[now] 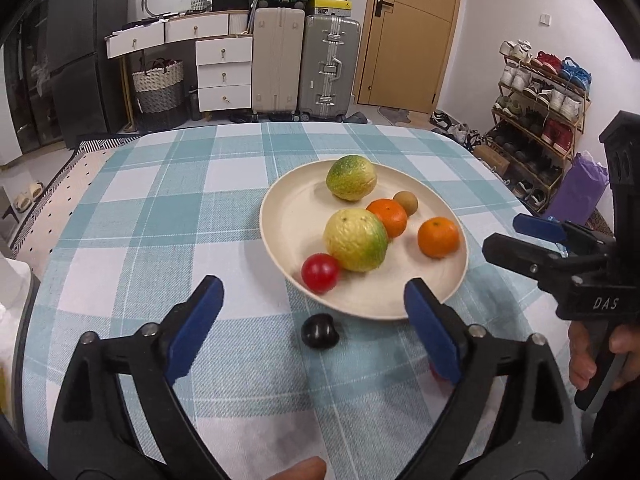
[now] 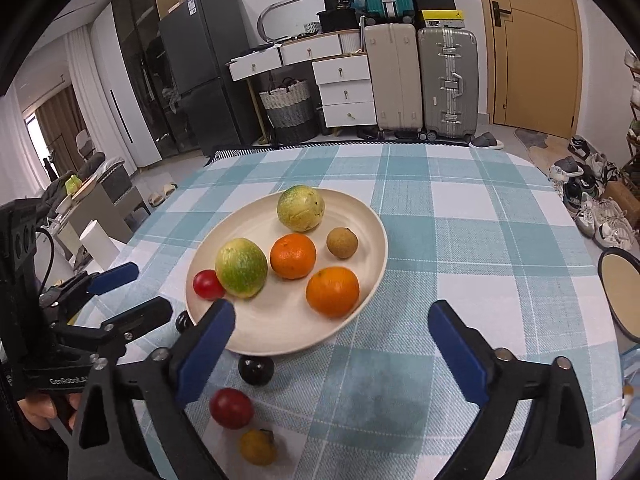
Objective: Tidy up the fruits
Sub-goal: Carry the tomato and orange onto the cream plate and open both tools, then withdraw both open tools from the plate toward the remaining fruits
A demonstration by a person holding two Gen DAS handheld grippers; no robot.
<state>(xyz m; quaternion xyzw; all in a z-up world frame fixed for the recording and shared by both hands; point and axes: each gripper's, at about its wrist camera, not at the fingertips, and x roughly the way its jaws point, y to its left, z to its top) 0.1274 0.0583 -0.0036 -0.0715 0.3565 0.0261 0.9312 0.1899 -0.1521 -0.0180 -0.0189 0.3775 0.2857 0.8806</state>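
A cream plate [image 1: 288,216] [image 2: 280,324] on the checked tablecloth holds two yellow-green fruits [image 1: 356,240] [image 1: 351,177], two oranges [image 2: 332,291] [image 2: 293,256], a small brown fruit [image 2: 341,242] and a red fruit [image 1: 320,273]. In front of the plate a black fruit [image 2: 256,369], a dark red fruit [image 2: 231,408] and a small yellow-orange fruit [image 2: 258,447] lie on the cloth. My left gripper [image 1: 312,284] is open and empty over a black fruit [image 1: 320,330] at the plate's near edge. My right gripper [image 2: 332,308] [image 1: 504,234] is open and empty at the plate's near right rim.
The left gripper [image 2: 148,288] shows at the plate's left side in the right wrist view. A round dark-rimmed object [image 2: 622,292] sits off the table's right edge. Suitcases, drawers and a shoe rack stand beyond the table.
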